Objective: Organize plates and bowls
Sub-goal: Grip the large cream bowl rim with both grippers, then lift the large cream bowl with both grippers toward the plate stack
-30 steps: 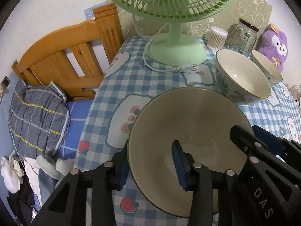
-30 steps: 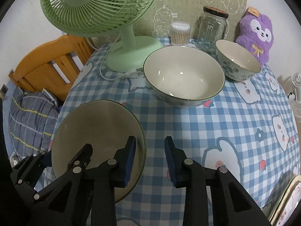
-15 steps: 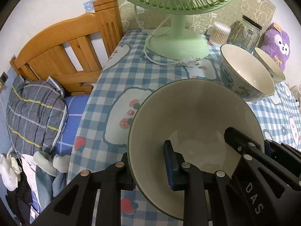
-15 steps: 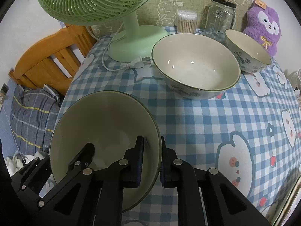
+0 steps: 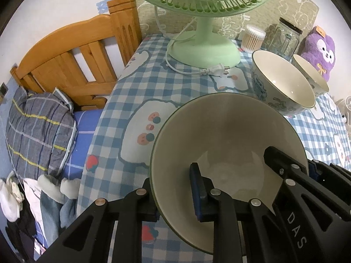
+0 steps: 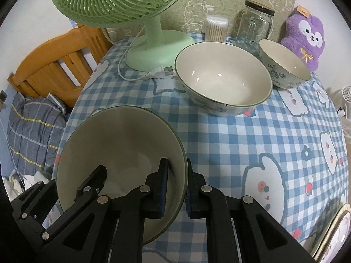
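A wide green-rimmed bowl is held off the checked tablecloth by both grippers; it also shows in the right wrist view. My left gripper is shut on its left rim, one finger inside, one outside. My right gripper is shut on its right rim the same way. A large patterned bowl stands beyond it, with a smaller patterned bowl behind to the right. Both show at the right in the left wrist view, the large bowl and the smaller bowl.
A green fan with its cord and plug stands at the back left. A cotton-swab tub, glass jar and purple plush line the back. A wooden bed frame is off the table's left edge. A plate edge shows bottom right.
Both grippers closed on the wide bowl's rim and lifted it off the cloth. The bowl now sits higher and tilted, nearer the large patterned bowl.
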`<act>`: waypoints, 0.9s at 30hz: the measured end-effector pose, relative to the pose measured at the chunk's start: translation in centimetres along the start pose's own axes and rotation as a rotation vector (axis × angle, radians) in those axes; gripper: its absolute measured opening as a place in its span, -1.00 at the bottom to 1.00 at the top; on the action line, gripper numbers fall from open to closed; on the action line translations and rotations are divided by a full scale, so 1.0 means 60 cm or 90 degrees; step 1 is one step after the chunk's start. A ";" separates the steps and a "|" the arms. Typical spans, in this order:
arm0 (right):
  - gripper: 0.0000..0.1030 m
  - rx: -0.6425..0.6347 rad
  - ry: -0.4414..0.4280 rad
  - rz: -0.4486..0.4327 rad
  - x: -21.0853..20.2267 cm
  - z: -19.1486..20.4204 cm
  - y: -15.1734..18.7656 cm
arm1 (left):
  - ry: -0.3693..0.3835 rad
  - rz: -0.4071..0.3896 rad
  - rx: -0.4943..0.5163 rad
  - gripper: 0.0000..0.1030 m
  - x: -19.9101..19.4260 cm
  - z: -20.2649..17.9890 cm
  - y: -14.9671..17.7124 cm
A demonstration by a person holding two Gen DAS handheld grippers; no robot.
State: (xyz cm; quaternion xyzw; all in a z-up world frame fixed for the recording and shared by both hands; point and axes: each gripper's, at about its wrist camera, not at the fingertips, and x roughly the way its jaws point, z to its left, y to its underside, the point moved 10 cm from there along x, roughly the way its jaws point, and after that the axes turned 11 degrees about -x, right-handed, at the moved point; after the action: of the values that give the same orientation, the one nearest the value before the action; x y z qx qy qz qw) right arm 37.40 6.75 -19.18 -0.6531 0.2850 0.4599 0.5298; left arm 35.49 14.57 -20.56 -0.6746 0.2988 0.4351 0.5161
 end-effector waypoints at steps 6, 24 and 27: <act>-0.69 0.004 0.008 0.014 -0.013 -0.010 0.021 | 0.010 0.012 -0.014 -0.64 -0.012 -0.007 0.020; -0.69 0.031 0.014 -0.004 -0.088 -0.040 0.065 | 0.016 -0.007 0.004 -0.66 -0.078 -0.035 0.052; -0.69 0.038 0.016 -0.015 -0.109 -0.049 0.071 | 0.018 -0.017 0.009 -0.66 -0.099 -0.046 0.055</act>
State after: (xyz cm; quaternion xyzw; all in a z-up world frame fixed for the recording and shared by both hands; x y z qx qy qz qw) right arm 31.91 2.04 -15.03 -0.6461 0.2973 0.4369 0.5507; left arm 30.80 10.73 -16.44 -0.6808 0.2998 0.4164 0.5227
